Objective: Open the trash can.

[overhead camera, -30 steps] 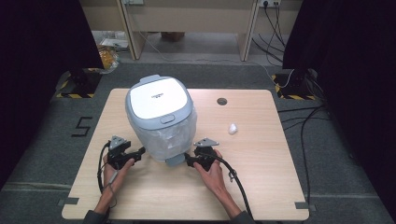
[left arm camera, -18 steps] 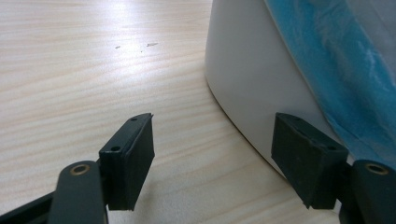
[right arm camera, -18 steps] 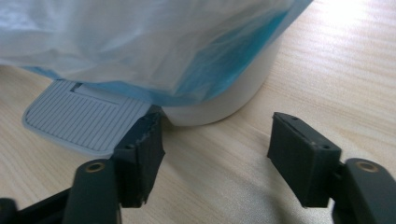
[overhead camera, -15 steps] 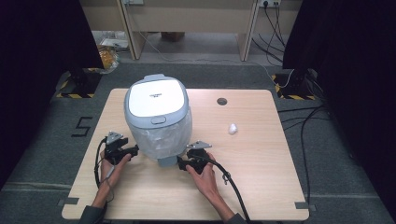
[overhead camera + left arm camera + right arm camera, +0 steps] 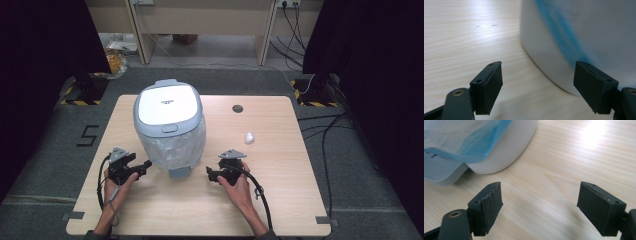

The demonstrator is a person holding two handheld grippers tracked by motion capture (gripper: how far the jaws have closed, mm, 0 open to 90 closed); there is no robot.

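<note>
A grey and white pedal bin (image 5: 170, 127) with a clear blue-tinted bag stands on the wooden table (image 5: 280, 200). My left gripper (image 5: 146, 164) lies at the bin's lower left, pointing at it. In the left gripper view its jaws (image 5: 541, 87) have just been opening, with nothing between them and the bin wall (image 5: 579, 32) close ahead. My right gripper (image 5: 210, 175) sits right of the pedal (image 5: 180, 172). Its jaws (image 5: 544, 211) have just been opening over bare wood, short of the bin's base (image 5: 506, 152) and bag (image 5: 461, 137). A crumpled white ball (image 5: 249, 137) lies to the bin's right.
A round cable hole (image 5: 238, 108) sits in the table's far right part. Cables trail from both grippers toward the near edge. Dark curtains flank the table, and a desk frame with floor cables stands beyond it.
Both grippers have drawn back a little from the bin's lower edge, the right one sliding to the right. Their jaws stand wider than before. The bin has stayed put.
</note>
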